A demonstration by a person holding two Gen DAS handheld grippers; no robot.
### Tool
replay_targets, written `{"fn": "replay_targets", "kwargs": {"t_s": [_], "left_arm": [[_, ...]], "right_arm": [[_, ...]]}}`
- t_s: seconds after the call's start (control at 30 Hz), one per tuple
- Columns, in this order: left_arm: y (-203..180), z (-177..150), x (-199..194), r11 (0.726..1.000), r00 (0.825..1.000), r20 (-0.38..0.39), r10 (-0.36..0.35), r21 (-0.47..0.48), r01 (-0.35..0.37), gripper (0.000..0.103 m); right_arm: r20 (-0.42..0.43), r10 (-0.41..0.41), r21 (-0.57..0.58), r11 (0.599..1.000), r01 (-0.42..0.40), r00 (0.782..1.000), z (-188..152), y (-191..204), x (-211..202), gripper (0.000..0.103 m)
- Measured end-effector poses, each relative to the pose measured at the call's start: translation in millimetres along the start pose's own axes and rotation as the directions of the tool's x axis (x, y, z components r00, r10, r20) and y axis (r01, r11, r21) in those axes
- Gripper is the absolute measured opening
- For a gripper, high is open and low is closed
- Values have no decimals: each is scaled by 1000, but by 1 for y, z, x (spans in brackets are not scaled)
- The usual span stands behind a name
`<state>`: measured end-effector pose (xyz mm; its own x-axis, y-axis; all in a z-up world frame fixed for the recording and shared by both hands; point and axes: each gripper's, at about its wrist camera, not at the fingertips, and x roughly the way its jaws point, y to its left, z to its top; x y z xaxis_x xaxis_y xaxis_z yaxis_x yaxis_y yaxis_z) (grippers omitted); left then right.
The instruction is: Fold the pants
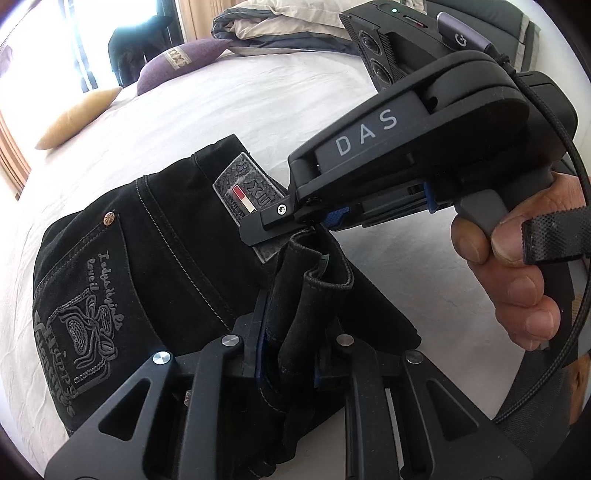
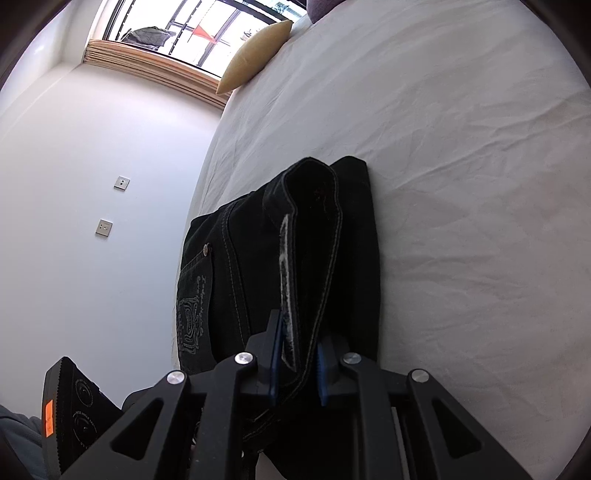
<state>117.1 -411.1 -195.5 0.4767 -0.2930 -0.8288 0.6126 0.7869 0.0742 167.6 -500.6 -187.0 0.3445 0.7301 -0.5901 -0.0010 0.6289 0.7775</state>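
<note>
White sheet covers the bed [image 1: 221,110], creased and bare except at its far side, where a grey-and-cream duvet [image 1: 266,26] is heaped beside a purple cushion [image 1: 177,62] and a mustard cushion [image 1: 77,118]. Beyond the bed's edge the right wrist view shows a pale wall [image 2: 92,221] carrying two small metal switch plates [image 2: 104,228], and above it a window [image 2: 192,33] with folded blinds under it.

Black denim pants [image 1: 155,258] lie folded into a thick bundle on the sheet near the bed's edge, back pocket up, with grey embroidery [image 1: 85,332] and a copper rivet [image 1: 110,218] on that pocket and a leather waistband patch [image 1: 240,184] near the top.

Left hand-held gripper [image 1: 286,354] is nearly closed, its blue pads pinched on a bunched, upright flap of the denim. Right hand-held gripper [image 2: 297,363] is likewise narrowed onto a folded edge of the pants, a stitched hem and a pale frayed strip standing between its pads; from the left wrist view its tip [image 1: 295,218] sits at the waistband patch, just above the flap the left one holds. Both grips are on the same end of the bundle, close together.

A hand [image 1: 517,273] wraps the right tool's grey handle, a black strap across the fingers and a braided cable [image 1: 580,221] looping past.
</note>
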Motion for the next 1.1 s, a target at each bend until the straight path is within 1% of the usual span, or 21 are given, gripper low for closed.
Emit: {"fn": "replay_targets", "kwargs": {"t_s": [0.07, 0.1, 0.13, 0.2, 0.23, 0.3, 0.37, 0.4, 0.5, 0.53, 0.57, 0.6, 0.67, 0.7, 0.73, 0.77, 0.8, 0.87, 0.93, 1.03, 1.1], "left_arm": [[-6, -6, 4, 1000, 1000, 0, -15, 1, 15, 25], [-7, -8, 4, 1000, 1000, -3, -26, -4, 26, 32], [-7, -9, 2, 999, 999, -6, -53, -12, 53, 42], [1, -11, -9, 990, 991, -6, -131, -46, 131, 52], [4, -13, -19, 986, 988, 3, -152, -63, 152, 56], [13, -17, -45, 981, 984, 44, -171, -88, 174, 62], [27, -23, -73, 970, 974, 113, -194, -123, 207, 70], [36, -26, -85, 967, 972, 140, -190, -142, 210, 72], [68, -33, -103, 954, 965, 206, -165, -214, 209, 72], [79, -36, -104, 950, 965, 211, -154, -238, 203, 72], [89, -39, -102, 944, 967, 210, -145, -262, 198, 72], [105, -35, -97, 935, 969, 200, -143, -292, 199, 72], [131, -42, -94, 912, 970, 188, -152, -352, 211, 72], [139, -45, -93, 900, 969, 189, -159, -376, 221, 72], [148, -47, -90, 892, 970, 185, -158, -394, 221, 72], [159, -46, -90, 888, 971, 184, -153, -406, 217, 72], [167, -45, -90, 884, 970, 192, -152, -413, 220, 72], [189, -39, -96, 883, 967, 212, -140, -415, 219, 72], [210, -29, -89, 885, 965, 226, -133, -412, 218, 72], [241, -8, -63, 857, 942, 236, -237, -406, 317, 72], [259, -4, -36, 813, 920, 225, -320, -433, 389, 72]], "right_arm": [[-4, 7, 13, 1000, -7, 1000, -4, -5, 3, 18], [-9, 19, 24, 1000, -19, 1000, -5, -8, 4, 19], [-9, 30, 41, 999, -30, 999, -5, -11, 5, 19], [1, 53, 81, 995, -53, 999, -6, -16, 1, 25], [14, 44, 84, 995, -45, 999, -7, -15, -4, 27], [48, -2, 69, 998, -1, 999, -6, -10, -20, 34], [90, -40, 63, 997, 35, 995, -4, -2, -39, 43], [112, -27, 55, 998, 21, 993, -2, 4, -48, 43], [139, 131, -37, 991, -127, 982, 3, 38, -55, 42], [122, 183, -76, 982, -174, 976, 3, 51, -50, 43], [93, 208, -106, 974, -198, 974, 3, 62, -42, 42], [60, 208, -121, 972, -200, 976, 1, 68, -31, 45], [-16, 177, -97, 979, -178, 984, -7, 63, -5, 49], [-59, 145, -63, 987, -148, 988, -14, 53, 9, 51], [-104, 89, -30, 995, -93, 991, -23, 41, 21, 52], [-114, 72, -19, 997, -75, 991, -32, 31, 27, 46], [-81, 87, -19, 996, -89, 993, -38, 25, 22, 35], [-32, 132, 26, 991, -131, 991, -42, 14, 10, 34], [-24, 146, 48, 988, -144, 989, -42, 9, 8, 33], [-38, 137, 43, 990, -135, 990, -37, 13, 13, 32], [-44, 135, 48, 990, -132, 990, -35, 12, 15, 32]]}}
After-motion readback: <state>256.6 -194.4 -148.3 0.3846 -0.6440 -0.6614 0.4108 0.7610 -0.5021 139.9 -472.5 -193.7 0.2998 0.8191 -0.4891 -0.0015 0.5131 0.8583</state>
